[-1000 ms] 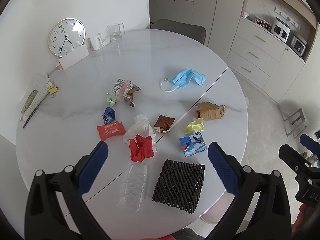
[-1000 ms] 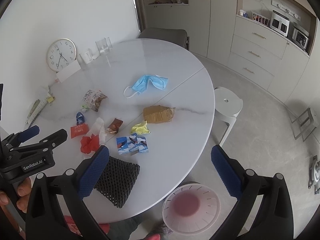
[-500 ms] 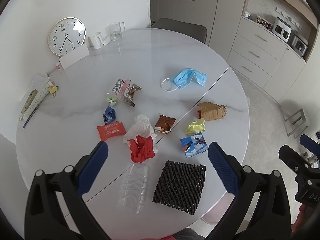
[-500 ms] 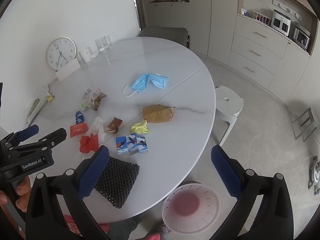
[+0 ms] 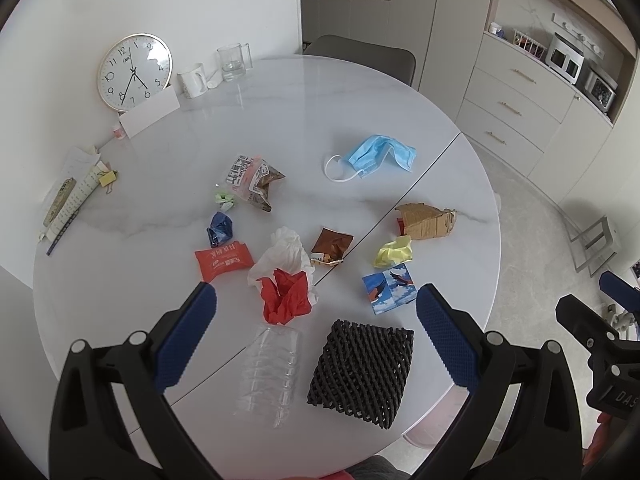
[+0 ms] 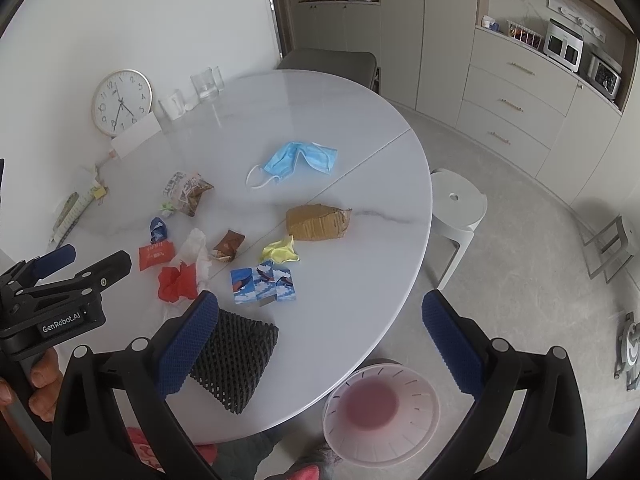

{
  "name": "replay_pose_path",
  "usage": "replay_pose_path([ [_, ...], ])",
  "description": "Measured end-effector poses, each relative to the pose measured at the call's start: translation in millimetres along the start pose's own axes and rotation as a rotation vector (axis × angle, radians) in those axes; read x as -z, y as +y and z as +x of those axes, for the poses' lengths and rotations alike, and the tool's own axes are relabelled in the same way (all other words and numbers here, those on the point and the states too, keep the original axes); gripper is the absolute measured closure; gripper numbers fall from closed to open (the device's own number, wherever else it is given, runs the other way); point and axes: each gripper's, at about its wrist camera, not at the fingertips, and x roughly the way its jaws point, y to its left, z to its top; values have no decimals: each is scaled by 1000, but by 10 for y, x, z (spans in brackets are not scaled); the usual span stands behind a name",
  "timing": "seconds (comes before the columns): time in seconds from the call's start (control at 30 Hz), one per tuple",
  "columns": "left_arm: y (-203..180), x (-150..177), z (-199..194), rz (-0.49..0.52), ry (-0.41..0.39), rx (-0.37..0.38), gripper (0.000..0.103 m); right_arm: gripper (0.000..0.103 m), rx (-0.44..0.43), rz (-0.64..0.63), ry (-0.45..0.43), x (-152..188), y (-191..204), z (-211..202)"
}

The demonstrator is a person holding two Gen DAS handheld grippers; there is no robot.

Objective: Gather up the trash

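Trash lies scattered on the round white table [image 5: 280, 112]: black foam netting [image 5: 362, 372], a flattened clear bottle [image 5: 272, 372], red paper [image 5: 286, 298] on white tissue [image 5: 286, 250], a blue picture carton [image 5: 388, 288], yellow paper [image 5: 394, 251], torn cardboard [image 5: 426, 221], a blue face mask [image 5: 380, 156], a red packet [image 5: 224, 260] and snack wrappers [image 5: 254, 180]. My left gripper [image 5: 316, 336] is open and empty above the table's near edge. My right gripper [image 6: 320, 340] is open and empty, above the near right edge. A pink bin [image 6: 380, 412] stands on the floor below it.
A wall clock [image 5: 135, 72], a white card [image 5: 150, 114], a mug [image 5: 193, 80] and a glass [image 5: 233, 62] stand at the table's far side. Papers [image 5: 72, 196] lie at the left edge. A white stool [image 6: 458, 208] and a grey chair [image 5: 360, 54] stand beside the table.
Both grippers have shifted only slightly; the view has drifted a little. Nothing was picked up or moved.
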Motion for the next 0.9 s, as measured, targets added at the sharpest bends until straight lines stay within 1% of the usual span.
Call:
replay_pose_path([
  [0.7,1,-35,50,1,12,0,7,2,3,-7,20,-10,23,57],
  [0.77,24,-29,59,8,12,9,7,2,0,-14,18,0,37,62],
  [0.83,76,-15,74,27,10,33,7,2,-3,-19,14,24,44,84],
  [0.9,161,26,111,54,18,58,7,2,-31,-25,29,77,58,164],
])
